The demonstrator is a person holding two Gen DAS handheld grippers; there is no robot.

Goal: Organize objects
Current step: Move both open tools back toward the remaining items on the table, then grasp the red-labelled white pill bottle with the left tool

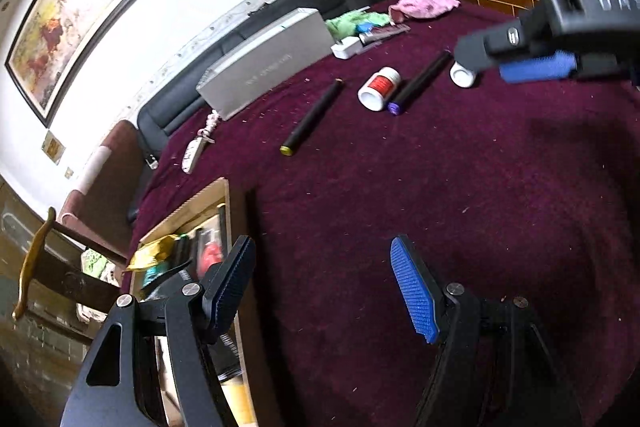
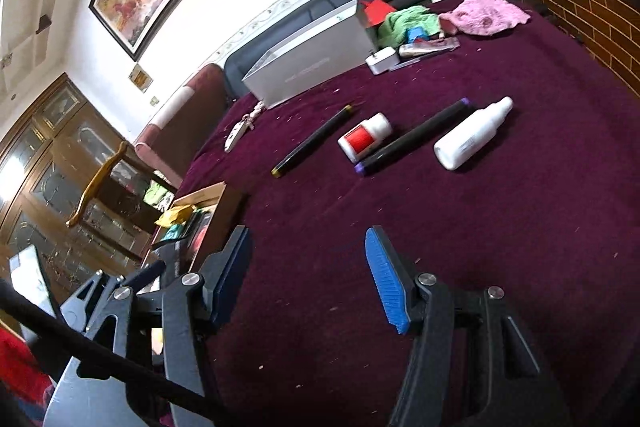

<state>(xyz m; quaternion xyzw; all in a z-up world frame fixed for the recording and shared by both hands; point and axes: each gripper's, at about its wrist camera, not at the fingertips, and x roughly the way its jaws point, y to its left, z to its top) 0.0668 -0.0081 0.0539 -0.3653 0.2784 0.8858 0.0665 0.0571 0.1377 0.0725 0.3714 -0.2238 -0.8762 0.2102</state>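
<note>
Maroon fuzzy cloth (image 2: pixel 480 247) — cylindrical markers (image 2: pixel 412 137)

bare cloth (image 2: pixel 460 247) before both tongs; markers (image 2: pixel 412 138) and bottles (image 2: pixel 472 135) crowd beyond.

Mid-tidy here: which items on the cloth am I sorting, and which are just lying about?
Likely to sort: yellow-tipped marker, purple-tipped marker, red-label bottle, white bottle; cardboard box as probable bin.
Lying about: silver box, pink cloth, green cloth.

We hold our left gripper (image 1: pixel 324 287) and right gripper (image 2: pixel 308 275) spread wide, empty, above the maroon cloth (image 2: pixel 500 247).
</note>
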